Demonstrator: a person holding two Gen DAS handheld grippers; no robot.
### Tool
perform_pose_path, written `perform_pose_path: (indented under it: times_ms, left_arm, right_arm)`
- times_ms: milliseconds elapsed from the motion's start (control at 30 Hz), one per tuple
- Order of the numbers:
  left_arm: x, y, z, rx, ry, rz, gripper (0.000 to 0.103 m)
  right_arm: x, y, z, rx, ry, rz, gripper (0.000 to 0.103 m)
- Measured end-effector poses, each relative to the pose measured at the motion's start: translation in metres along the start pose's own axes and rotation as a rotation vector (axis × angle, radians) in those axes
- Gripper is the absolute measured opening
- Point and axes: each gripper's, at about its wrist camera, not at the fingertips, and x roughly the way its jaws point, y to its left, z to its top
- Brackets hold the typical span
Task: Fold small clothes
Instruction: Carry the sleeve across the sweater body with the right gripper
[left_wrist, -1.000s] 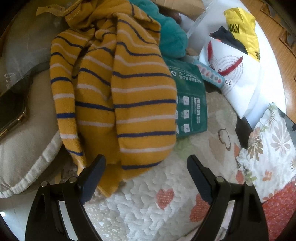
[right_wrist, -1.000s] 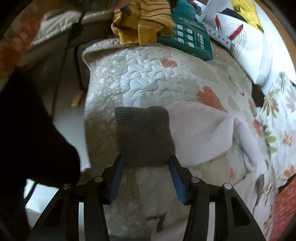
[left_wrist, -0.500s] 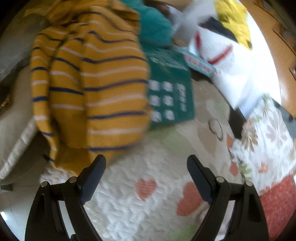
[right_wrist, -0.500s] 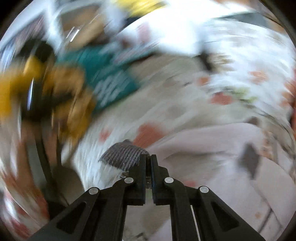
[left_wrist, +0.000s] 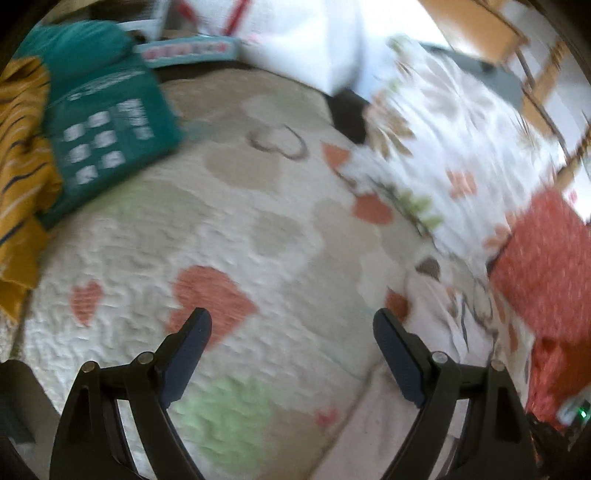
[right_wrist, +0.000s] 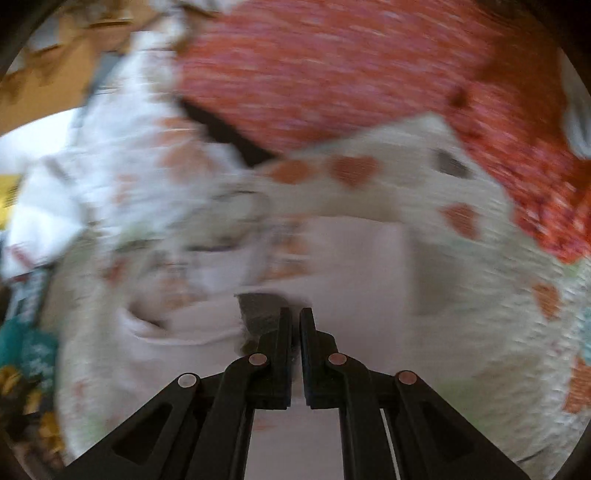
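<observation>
A pale pink garment (right_wrist: 354, 258) lies spread on the heart-patterned quilt (right_wrist: 498, 236); the picture is blurred by motion. My right gripper (right_wrist: 295, 312) is shut on the garment's grey knitted band (right_wrist: 256, 312), which is lifted above the pink cloth. In the left wrist view my left gripper (left_wrist: 290, 317) stands open above the bare quilt (left_wrist: 229, 206) with nothing between its fingers. An edge of the pink garment (left_wrist: 432, 306) shows just right of its right finger.
A yellow striped sweater (left_wrist: 18, 147) and a green packet (left_wrist: 107, 136) lie at the far left. A floral cloth (left_wrist: 443, 122) and a red patterned blanket (left_wrist: 543, 266) border the quilt on the right. White bags (left_wrist: 303, 33) sit at the back.
The right gripper shut on the grey band, rolled over and carried it across the pink garment. The left gripper swung right, away from the yellow sweater, and stayed open.
</observation>
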Motion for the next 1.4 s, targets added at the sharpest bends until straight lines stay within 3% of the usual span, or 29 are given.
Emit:
perform_pose_path:
  times_ms: [33, 67, 133, 200, 367, 567, 633, 700, 867, 900, 967, 1167, 1300, 1400]
  left_arm:
    - [0.004, -0.006, -0.001, 0.011, 0.009, -0.003, 0.088]
    - [0.007, -0.014, -0.004, 0.026, 0.023, -0.009, 0.088]
    - [0.013, -0.026, -0.007, 0.045, 0.043, -0.014, 0.088]
    - [0.019, -0.036, -0.008, 0.057, 0.059, -0.011, 0.088]
    - [0.028, -0.039, -0.005, -0.006, 0.088, -0.037, 0.088]
    - [0.036, -0.043, -0.004, -0.021, 0.112, -0.044, 0.088]
    - [0.038, -0.045, -0.002, -0.009, 0.109, -0.041, 0.088]
    - [0.039, -0.045, 0.001, 0.002, 0.103, -0.035, 0.088]
    - [0.044, -0.042, 0.006, 0.017, 0.105, -0.014, 0.088]
    - [0.046, -0.041, 0.006, 0.010, 0.111, -0.014, 0.088]
    - [0.047, -0.038, 0.008, -0.002, 0.119, -0.017, 0.088]
    - [0.052, -0.045, 0.005, 0.013, 0.126, -0.018, 0.088]
    - [0.056, -0.057, -0.002, 0.049, 0.140, -0.015, 0.088]
    - [0.060, -0.066, -0.007, 0.072, 0.156, -0.026, 0.089]
  right_arm:
    - [0.009, -0.013, -0.001, 0.008, 0.016, -0.101, 0.005]
    - [0.011, -0.027, -0.002, 0.028, 0.021, -0.143, 0.008]
    - [0.004, -0.042, -0.004, 0.051, 0.013, -0.111, 0.009]
    - [-0.002, -0.027, -0.005, -0.011, -0.003, -0.092, 0.015]
    - [-0.005, 0.080, -0.014, -0.314, 0.014, 0.103, 0.029]
    - [0.031, 0.215, -0.054, -0.631, 0.183, 0.371, 0.030]
    - [0.055, 0.240, -0.061, -0.667, 0.244, 0.368, 0.030]
    - [0.087, 0.251, -0.055, -0.668, 0.266, 0.269, 0.029]
    - [0.147, 0.239, -0.004, -0.552, 0.201, -0.044, 0.029]
    - [0.150, 0.233, 0.006, -0.521, 0.188, -0.067, 0.029]
    - [0.141, 0.224, 0.018, -0.470, 0.155, -0.057, 0.029]
    - [0.078, 0.191, 0.012, -0.460, 0.123, 0.109, 0.030]
    - [0.051, 0.147, 0.013, -0.442, 0.130, 0.106, 0.043]
    - [0.034, 0.077, 0.018, -0.345, 0.099, 0.047, 0.045]
